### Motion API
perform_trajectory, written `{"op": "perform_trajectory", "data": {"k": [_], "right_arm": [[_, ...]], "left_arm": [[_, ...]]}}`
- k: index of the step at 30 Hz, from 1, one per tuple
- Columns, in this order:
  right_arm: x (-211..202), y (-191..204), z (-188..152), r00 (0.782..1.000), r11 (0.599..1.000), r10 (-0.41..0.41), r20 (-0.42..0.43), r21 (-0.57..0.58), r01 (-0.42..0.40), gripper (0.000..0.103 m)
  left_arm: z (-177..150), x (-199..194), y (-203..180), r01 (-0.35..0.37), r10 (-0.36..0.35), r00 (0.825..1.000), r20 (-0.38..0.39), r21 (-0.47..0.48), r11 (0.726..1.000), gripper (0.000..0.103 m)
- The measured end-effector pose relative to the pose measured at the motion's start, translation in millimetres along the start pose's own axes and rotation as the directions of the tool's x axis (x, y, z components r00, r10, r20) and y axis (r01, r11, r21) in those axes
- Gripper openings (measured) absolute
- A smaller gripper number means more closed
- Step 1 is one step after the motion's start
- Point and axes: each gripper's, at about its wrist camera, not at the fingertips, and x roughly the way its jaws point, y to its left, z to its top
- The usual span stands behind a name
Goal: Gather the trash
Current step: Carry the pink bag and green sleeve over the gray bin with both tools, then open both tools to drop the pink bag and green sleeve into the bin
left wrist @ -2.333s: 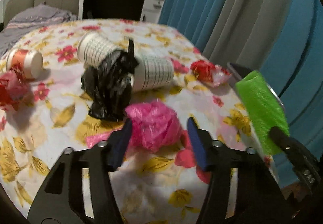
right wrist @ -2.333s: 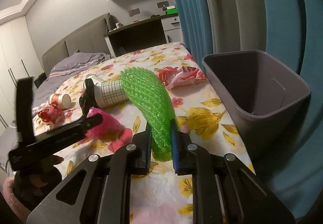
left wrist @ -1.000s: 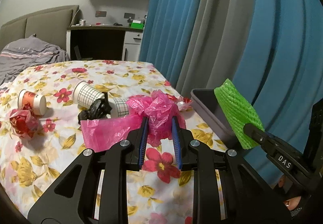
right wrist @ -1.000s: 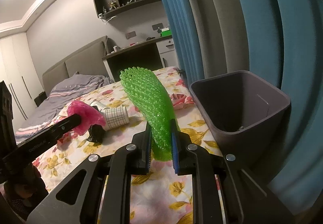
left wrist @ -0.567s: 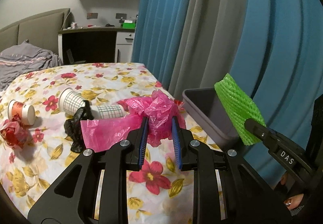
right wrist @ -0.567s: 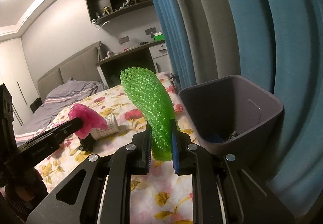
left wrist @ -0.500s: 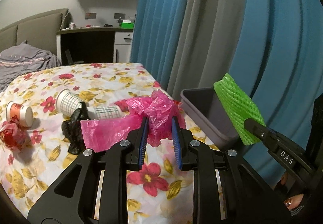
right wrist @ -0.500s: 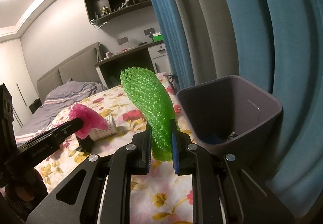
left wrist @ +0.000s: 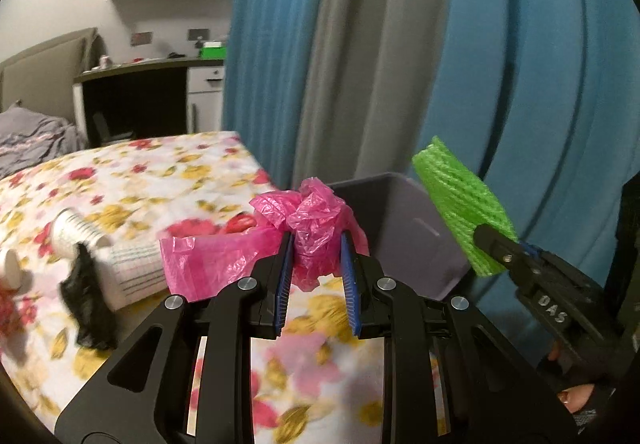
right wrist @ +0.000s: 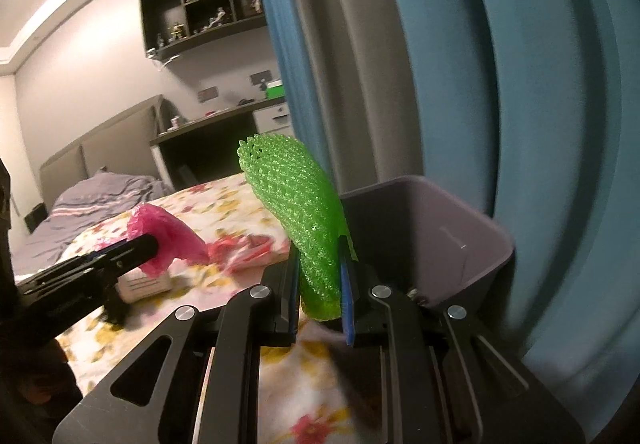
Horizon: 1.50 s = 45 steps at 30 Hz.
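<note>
Left gripper (left wrist: 316, 256) pinches the pink bag (left wrist: 304, 228), right gripper (right wrist: 320, 276) the green foam net (right wrist: 300, 211); bring both over the bin (right wrist: 472, 228) before releasing

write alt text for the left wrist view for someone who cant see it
The left hand-held gripper clamps a crumpled pink plastic bag in front of a grey bin at the edge of a floral tablecloth. At right, the other hand-held gripper holds green foam netting; paper cups lie left.
</note>
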Motion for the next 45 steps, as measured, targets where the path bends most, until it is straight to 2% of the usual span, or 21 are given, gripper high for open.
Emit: {"op": "perform_trajectory", "data": {"k": [7,15,27,39,42,45], "right_arm": [[21,-29,15,0.997,0.997,-0.068,0.023,0.026,0.068,0.018],[43,-44,18,0.993,0.993,-0.117,0.023,0.005,0.117,0.018],[60,-63,12,0.991,0.99,-0.135,-0.016,0.032,0.136,0.021],[71,-72,11,0.991,0.99,-0.129,-0.042,0.049,0.131,0.022],[74,-75,14,0.991,0.99,-0.126,-0.045,0.055,0.128,0.026],[77,-80,15,0.992,0.991,-0.114,-0.058,0.07,0.118,0.031]], "left_arm": [[20,41,-30,0.088,-0.088,0.996,-0.006,0.02,0.996,0.022],[27,86,-53,0.164,-0.163,0.986,-0.035,0.042,0.985,0.022],[18,127,-71,0.196,-0.191,0.976,-0.104,0.041,0.98,0.023],[17,147,-67,0.233,-0.227,0.964,-0.138,0.027,0.972,0.024],[17,151,-65,0.241,-0.235,0.961,-0.146,0.022,0.97,0.028],[15,153,-62,0.232,-0.229,0.961,-0.154,0.005,0.973,0.045]]}}
